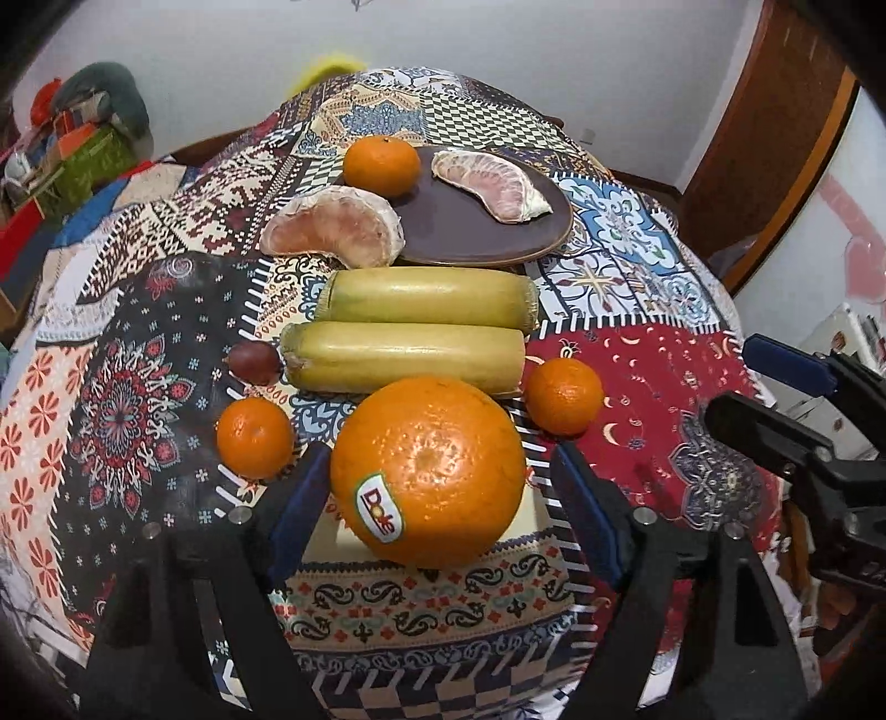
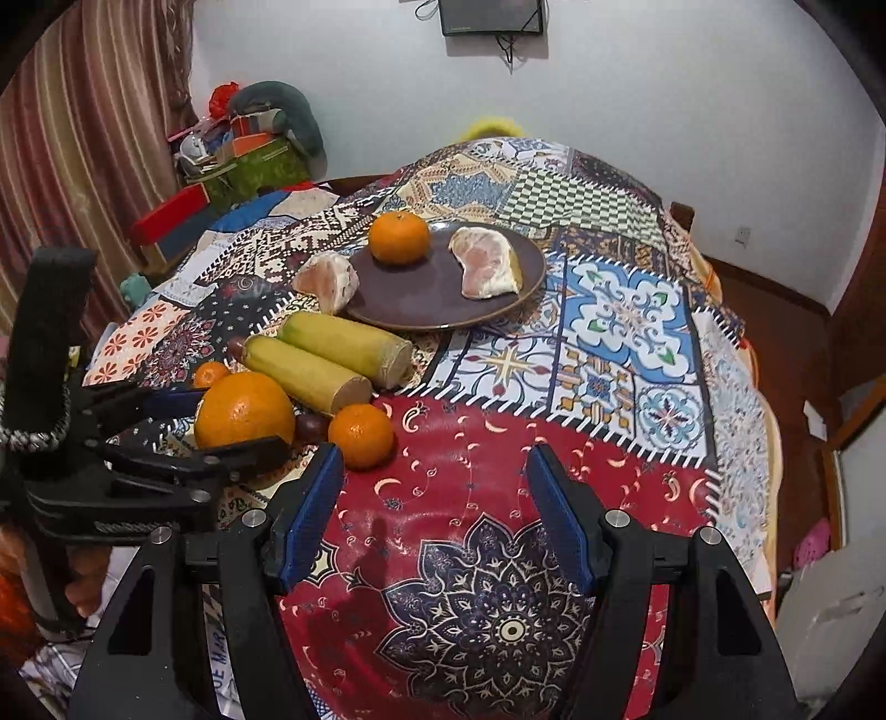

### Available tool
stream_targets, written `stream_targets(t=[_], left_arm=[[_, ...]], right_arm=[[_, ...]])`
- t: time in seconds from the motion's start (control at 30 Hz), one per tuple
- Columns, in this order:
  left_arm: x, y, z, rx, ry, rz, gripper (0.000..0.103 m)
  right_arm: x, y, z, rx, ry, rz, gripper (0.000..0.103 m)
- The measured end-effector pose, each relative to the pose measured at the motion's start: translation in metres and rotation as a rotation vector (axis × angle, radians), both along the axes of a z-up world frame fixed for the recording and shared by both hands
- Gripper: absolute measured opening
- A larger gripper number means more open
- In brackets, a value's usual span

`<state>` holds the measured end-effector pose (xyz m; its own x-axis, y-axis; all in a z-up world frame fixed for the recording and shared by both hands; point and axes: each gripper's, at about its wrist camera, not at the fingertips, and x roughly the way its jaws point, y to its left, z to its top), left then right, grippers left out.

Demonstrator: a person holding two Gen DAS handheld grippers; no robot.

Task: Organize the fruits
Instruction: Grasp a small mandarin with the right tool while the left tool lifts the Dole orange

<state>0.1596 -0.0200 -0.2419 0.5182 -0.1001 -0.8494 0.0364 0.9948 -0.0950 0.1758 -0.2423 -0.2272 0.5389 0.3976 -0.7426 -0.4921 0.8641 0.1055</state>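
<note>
A large Dole orange (image 1: pixel 429 471) sits on the patterned cloth between the open fingers of my left gripper (image 1: pixel 437 487), which do not visibly touch it; it also shows in the right wrist view (image 2: pixel 243 410). Two banana pieces (image 1: pixel 410 327) lie behind it, with a small mandarin (image 1: pixel 255 436) on the left, another mandarin (image 1: pixel 563 395) on the right and a dark grape (image 1: pixel 256 363). A brown plate (image 1: pixel 487 232) holds a mandarin (image 1: pixel 382 166) and a pomelo wedge (image 1: pixel 490 185). A second pomelo wedge (image 1: pixel 335 230) leans on its rim. My right gripper (image 2: pixel 434 487) is open and empty over red cloth.
The table (image 2: pixel 626 310) is covered with a patchwork cloth. Boxes and clutter (image 2: pixel 249 149) stand at the far left by a curtain. A wooden door (image 1: pixel 775 138) is at the right. A screen (image 2: pixel 490 16) hangs on the back wall.
</note>
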Motion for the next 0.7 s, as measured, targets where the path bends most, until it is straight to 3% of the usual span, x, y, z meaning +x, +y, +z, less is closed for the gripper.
stream_targets(t=[0.17, 0.53, 0.7], left_arm=[[0.000, 0.004, 0.000, 0.006, -0.012, -0.005, 0.070], [-0.003, 0.017, 0.007, -0.032, -0.041, 0.006, 0.068], [-0.004, 0.026, 0.012, -0.034, -0.050, 0.024, 0.068]], right_arm=[[0.001, 0.002, -0.004, 0.034, 0.019, 0.012, 0.065], [0.012, 0.025, -0.020, 0.018, 0.033, 0.051, 0.065], [0.017, 0.034, -0.026, 0.021, 0.050, 0.071, 0.057]])
